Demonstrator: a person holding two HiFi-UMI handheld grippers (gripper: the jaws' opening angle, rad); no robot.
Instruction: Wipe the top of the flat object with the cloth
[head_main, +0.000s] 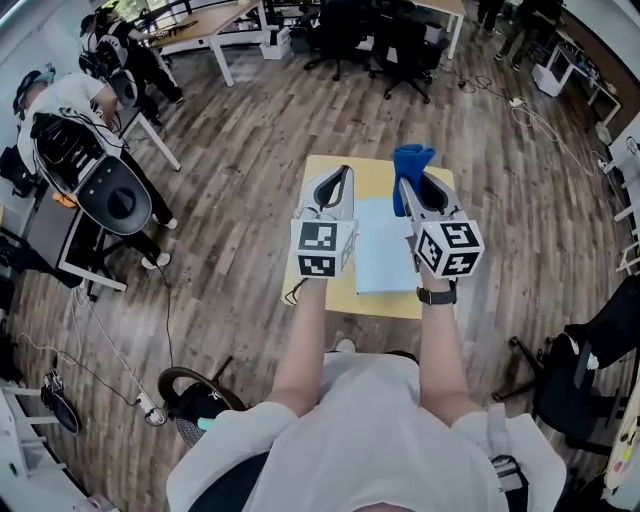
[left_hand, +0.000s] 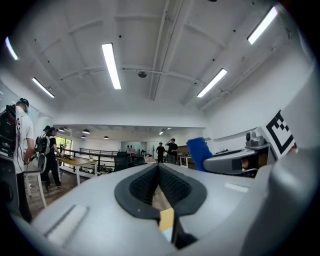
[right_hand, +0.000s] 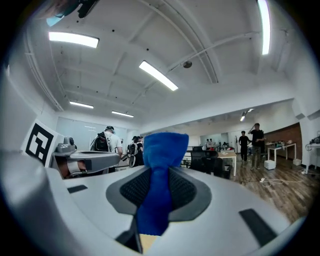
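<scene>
- The right gripper (head_main: 405, 183) is pinching a bunched blue fabric cloth (right_hand: 160, 150), lifting it ready for wiping.
- The left gripper (left_hand: 158, 169) is idling, its jaws pressed together and empty.
- The pale blue flat rectangular sheet (head_main: 383, 255) is lying below on the small yellow table (head_main: 345, 296).

Grey-brown wood-plank floor (head_main: 250, 130), crossed by cables (head_main: 520, 115). Pale desks (head_main: 205, 22) and black office chairs (head_main: 400, 40) at far end. Overhead, white ceiling (left_hand: 165, 40) with long strip lights (left_hand: 111, 65).
</scene>
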